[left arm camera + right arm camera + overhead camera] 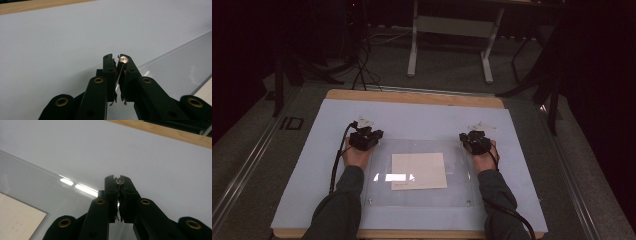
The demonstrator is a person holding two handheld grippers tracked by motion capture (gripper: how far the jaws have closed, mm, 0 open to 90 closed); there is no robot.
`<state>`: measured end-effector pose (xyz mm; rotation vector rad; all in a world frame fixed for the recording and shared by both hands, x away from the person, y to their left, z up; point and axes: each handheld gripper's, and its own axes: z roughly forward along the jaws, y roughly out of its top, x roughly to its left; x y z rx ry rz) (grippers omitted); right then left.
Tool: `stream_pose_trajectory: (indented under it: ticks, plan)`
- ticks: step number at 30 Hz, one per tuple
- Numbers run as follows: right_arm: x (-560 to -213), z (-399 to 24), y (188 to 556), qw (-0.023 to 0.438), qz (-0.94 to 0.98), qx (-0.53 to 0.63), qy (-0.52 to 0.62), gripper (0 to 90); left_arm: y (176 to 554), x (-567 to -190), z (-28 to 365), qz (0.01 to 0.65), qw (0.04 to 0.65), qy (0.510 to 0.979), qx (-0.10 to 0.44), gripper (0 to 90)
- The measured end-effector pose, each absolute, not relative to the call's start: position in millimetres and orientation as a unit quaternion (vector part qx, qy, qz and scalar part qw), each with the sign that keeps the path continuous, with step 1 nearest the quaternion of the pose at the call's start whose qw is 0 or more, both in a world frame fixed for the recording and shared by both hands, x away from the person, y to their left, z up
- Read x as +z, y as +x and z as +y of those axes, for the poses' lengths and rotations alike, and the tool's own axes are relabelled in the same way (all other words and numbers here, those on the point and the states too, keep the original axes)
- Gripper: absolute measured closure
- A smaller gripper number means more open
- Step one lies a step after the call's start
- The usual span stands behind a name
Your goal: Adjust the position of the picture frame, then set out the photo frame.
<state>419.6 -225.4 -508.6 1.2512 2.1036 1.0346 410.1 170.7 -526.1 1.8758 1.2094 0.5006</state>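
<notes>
One pale blue rectangular mat covering wooden tabletop. One clear rectangular acrylic sheet lying flat on mat, long axis running left to right, spanning between both hands, small metal fasteners at its corners. One cream paper sheet centred under or within acrylic. Left gripper at far-left corner, jaws nearly closed, pinching thin clear edge beside round metal fastener. Right gripper at far-right corner, jaws fully narrowed on matching edge by fastener. Both hands equally near; acrylic extending back toward person from fingertips. Judged ready for lifting far edge, both corners together.
</notes>
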Motion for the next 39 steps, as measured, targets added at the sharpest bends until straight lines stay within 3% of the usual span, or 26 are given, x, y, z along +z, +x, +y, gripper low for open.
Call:
stream_pose_trajectory:
  ticks: [16, 28, 39]
  plan:
    - [-513.7, -228.6, 418.5, 0.234, 0.766, 0.392, 0.453, 85.4, 413.3, -526.9, 172.8, 0.484, 0.421, 0.742, 0.193, 82.7]
    - [-515.6, -230.5, 418.3, 0.235, 0.763, 0.4, 0.45, 85.2, 404.6, -522.6, 181.6, 0.468, 0.446, 0.739, 0.189, 65.5]
    - [-515.6, -232.4, 419.3, 0.227, 0.763, 0.405, 0.45, 84.8, 398.3, -524.7, 192.2, 0.449, 0.475, 0.737, 0.175, 61.4]
